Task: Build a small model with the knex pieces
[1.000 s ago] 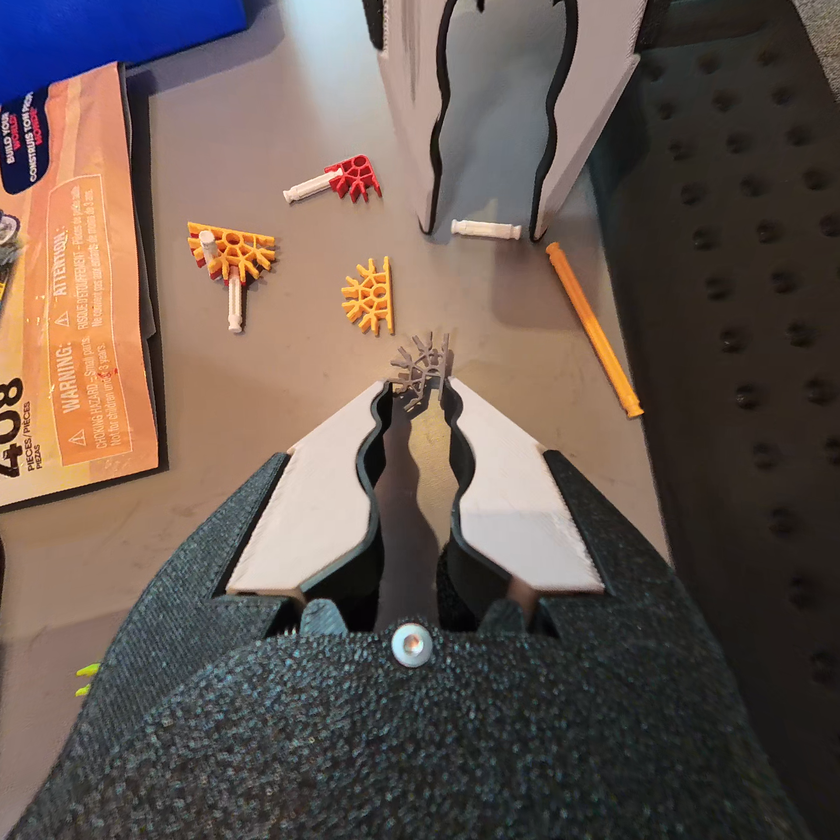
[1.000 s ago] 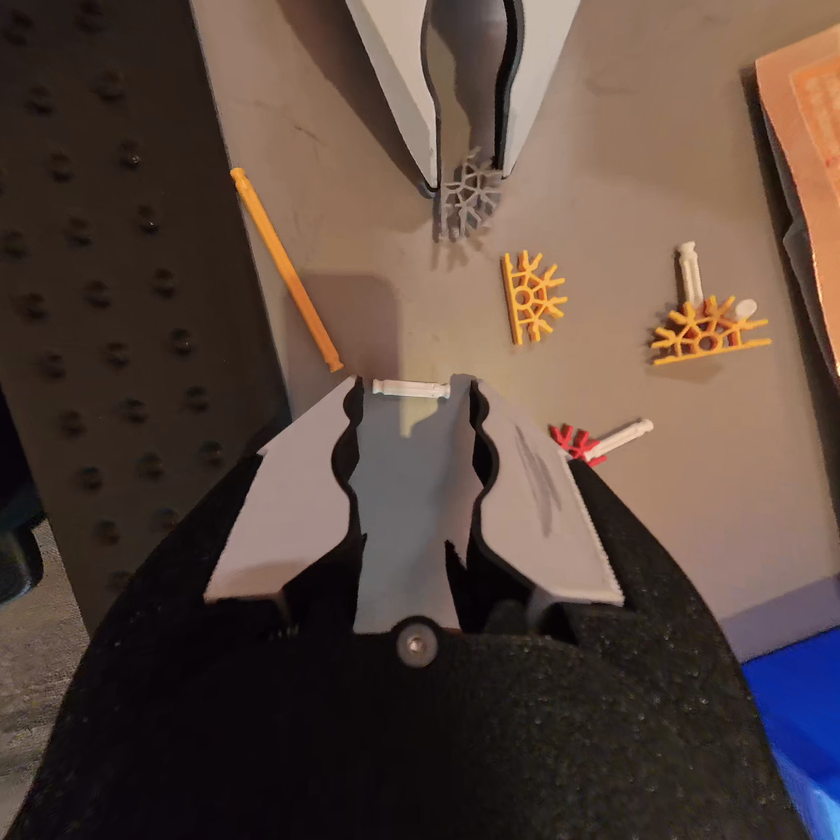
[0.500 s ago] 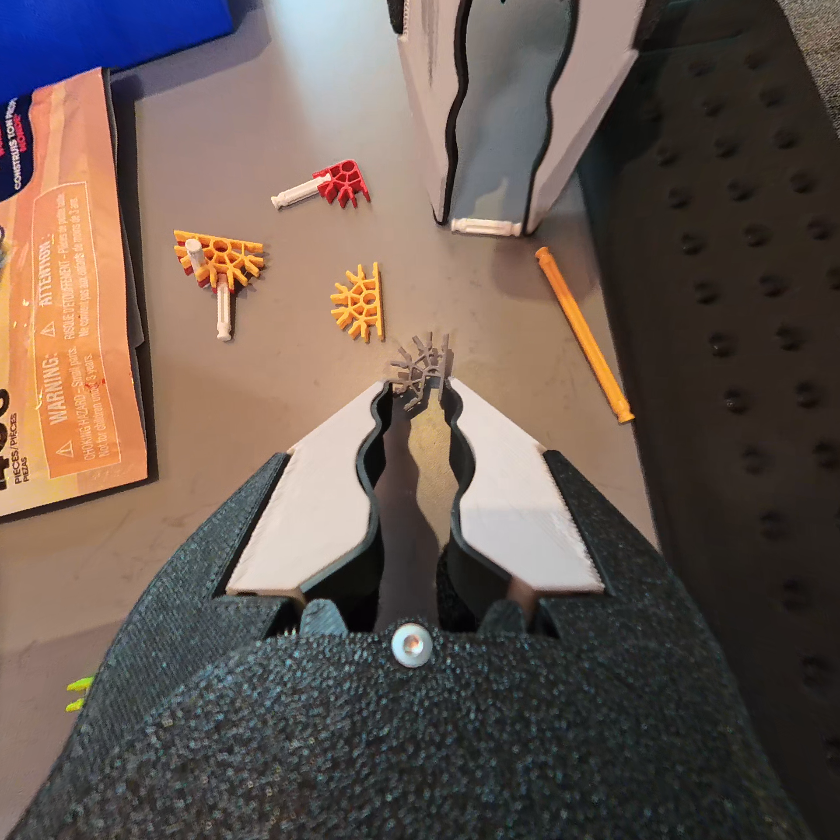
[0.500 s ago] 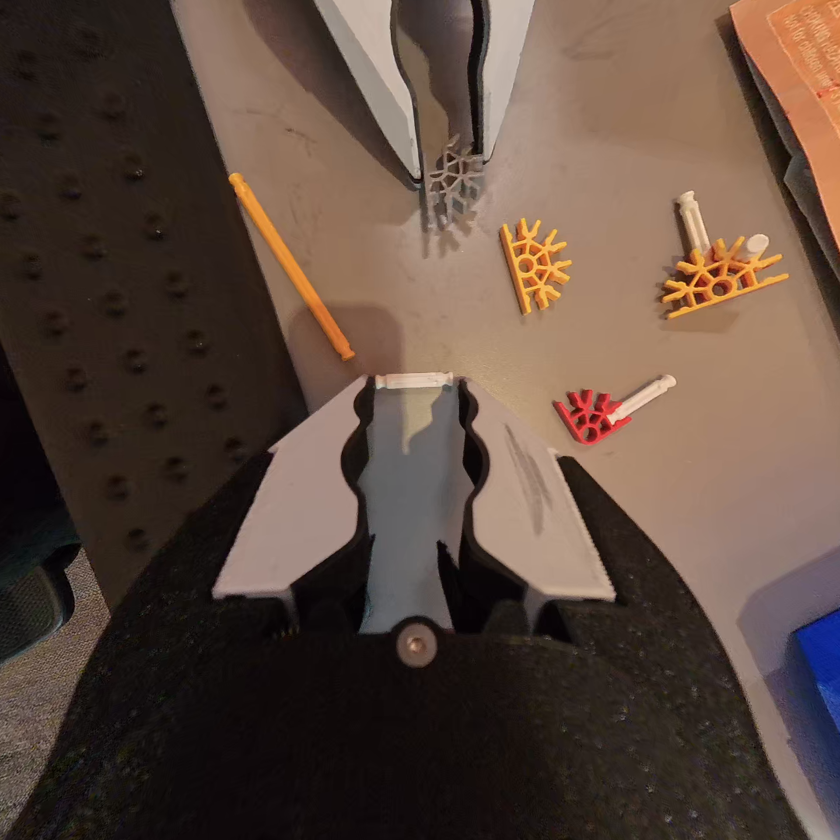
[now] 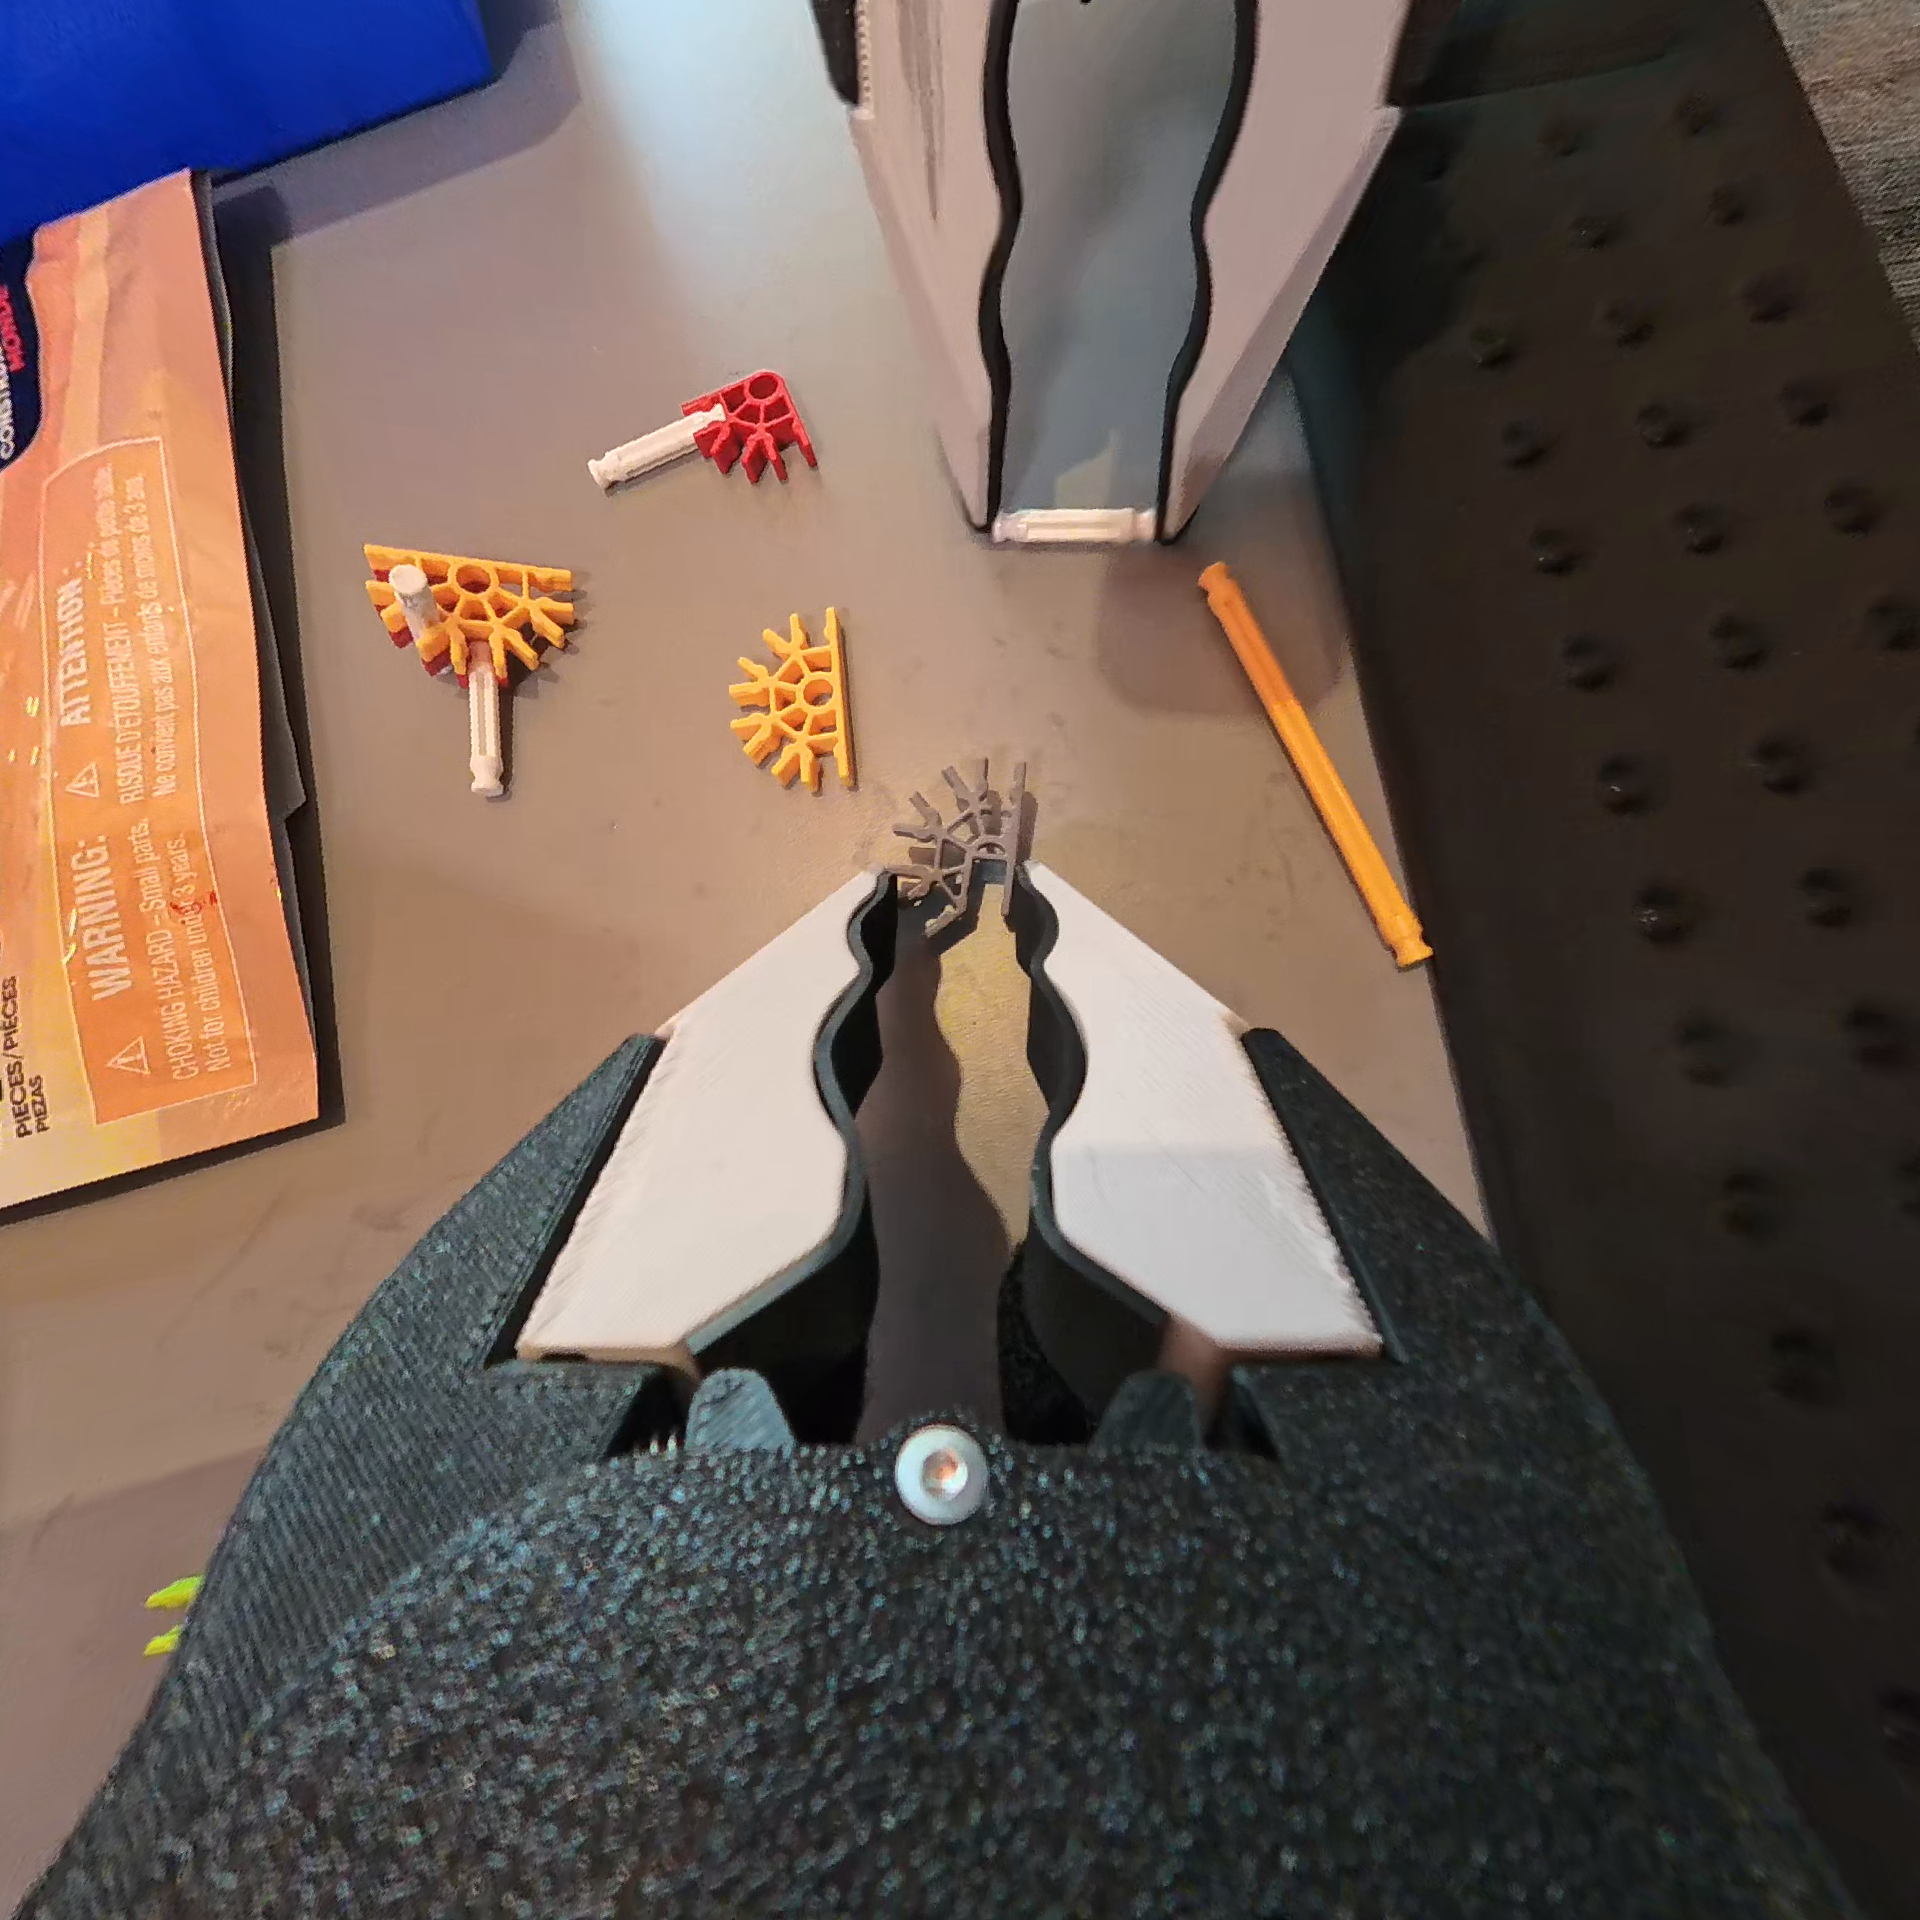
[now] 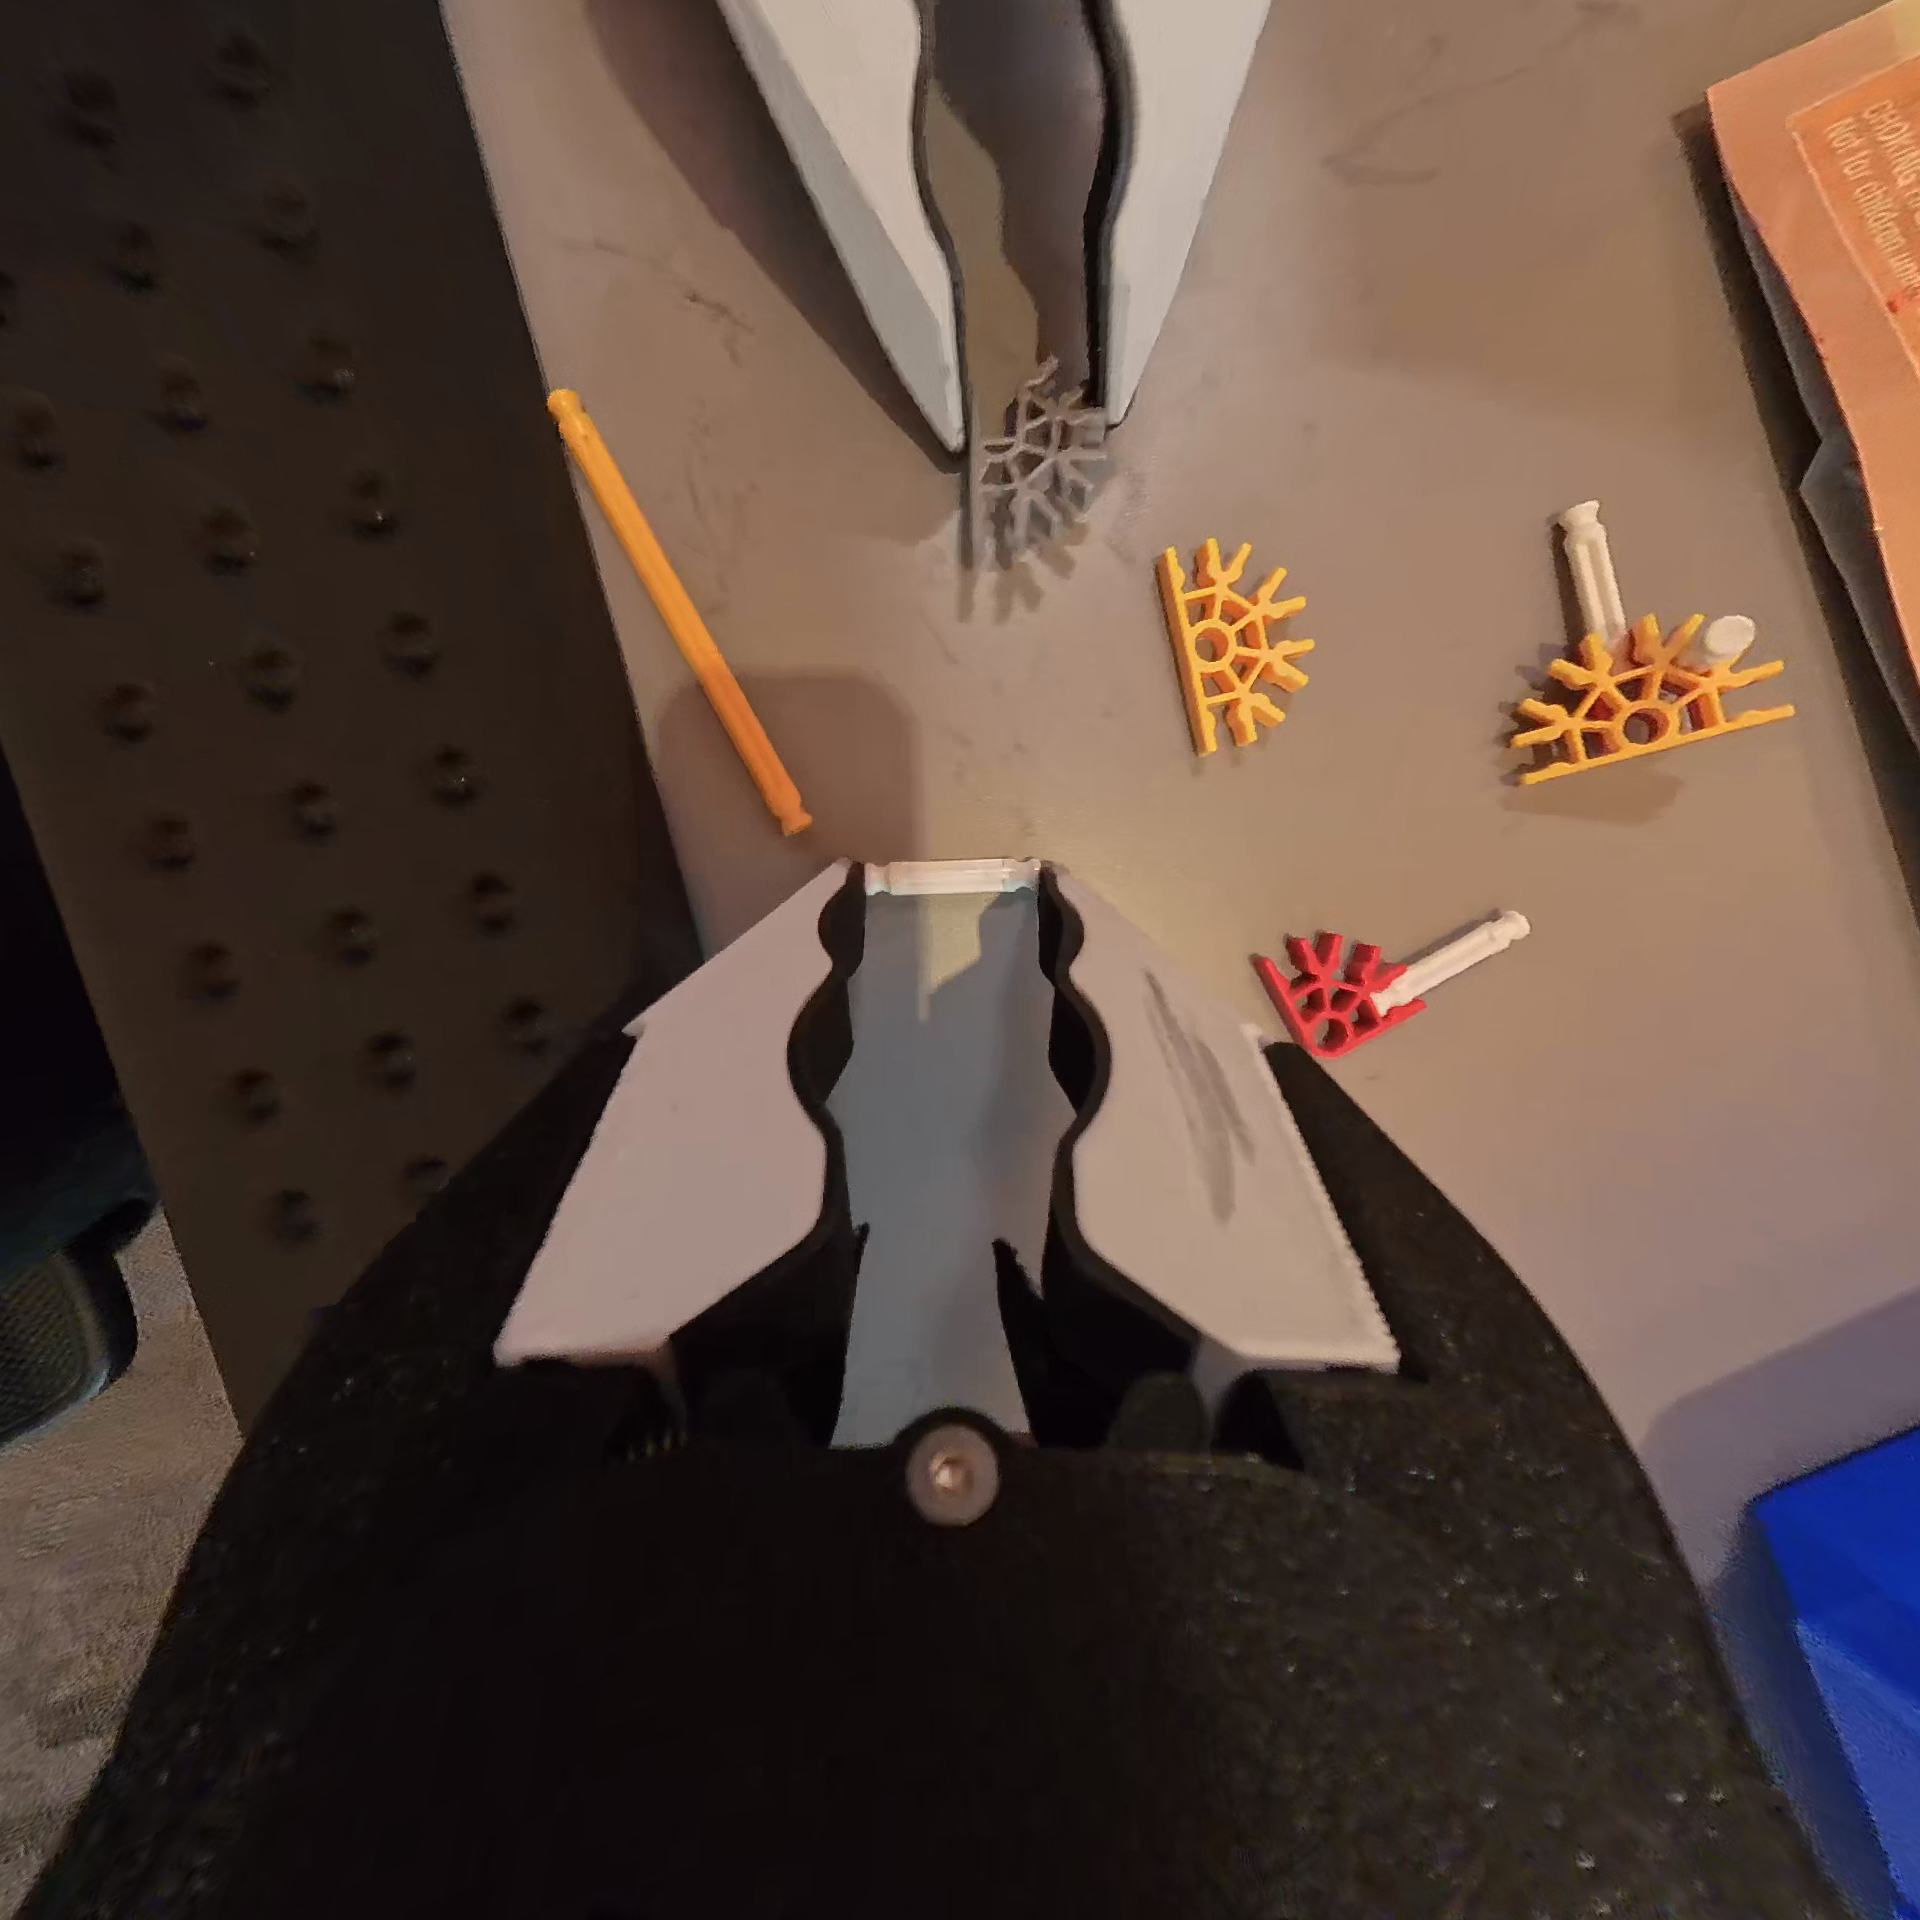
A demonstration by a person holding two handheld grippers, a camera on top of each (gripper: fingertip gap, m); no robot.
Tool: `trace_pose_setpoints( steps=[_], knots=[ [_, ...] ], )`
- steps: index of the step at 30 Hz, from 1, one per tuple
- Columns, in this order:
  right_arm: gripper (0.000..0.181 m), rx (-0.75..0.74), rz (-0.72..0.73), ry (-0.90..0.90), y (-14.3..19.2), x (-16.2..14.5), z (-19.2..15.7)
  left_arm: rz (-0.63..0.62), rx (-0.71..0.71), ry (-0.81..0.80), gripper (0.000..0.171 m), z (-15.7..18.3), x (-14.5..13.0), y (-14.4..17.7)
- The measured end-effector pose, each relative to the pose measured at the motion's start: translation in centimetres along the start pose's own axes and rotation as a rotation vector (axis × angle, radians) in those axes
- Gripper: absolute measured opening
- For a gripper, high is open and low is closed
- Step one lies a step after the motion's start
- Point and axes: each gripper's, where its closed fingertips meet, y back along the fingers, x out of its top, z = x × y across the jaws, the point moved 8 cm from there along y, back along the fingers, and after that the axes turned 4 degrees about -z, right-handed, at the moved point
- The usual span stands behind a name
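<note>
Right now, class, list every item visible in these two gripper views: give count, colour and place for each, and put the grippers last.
Grey connector: one, grey, held in the left gripper's tips.
Short white rod: one, white, crosswise between the right gripper's tips.
Long rod: one, orange, by the dark mat's edge.
Yellow connector: one, yellow, flat, mid-table.
Red connector with white rod: one, lying apart.
Yellow-and-red assembly: one, two white rods, near the packet.
Packet: one, orange, printed, table edge.
Blue object: one, corner.
Dimpled mat: one, black.
Table: grey.
Left gripper: shut on the connector.
Right gripper: closed on the rod.
</note>
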Motion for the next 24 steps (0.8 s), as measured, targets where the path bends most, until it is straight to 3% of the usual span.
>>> trace_pose_setpoints(
  steps=[11, 19, 24],
  knots=[
    [0.032, 0.100, 0.368, -0.349, 0.3, 1.9, 1.0, 0.085, 0.199, -0.129, 0.021, 0.5, 0.8, 0.6],
    [0.032, 0.160, 0.439, -0.446, 0.1, 3.0, 1.2, 0.145, 0.339, -0.223, 0.021, 1.7, 0.5, 0.7],
    [0.032, 0.173, 0.408, -0.465, -0.3, 3.0, 1.1, 0.129, 0.400, -0.272, 0.021, 1.8, 0.3, 0.7]
  ],
)
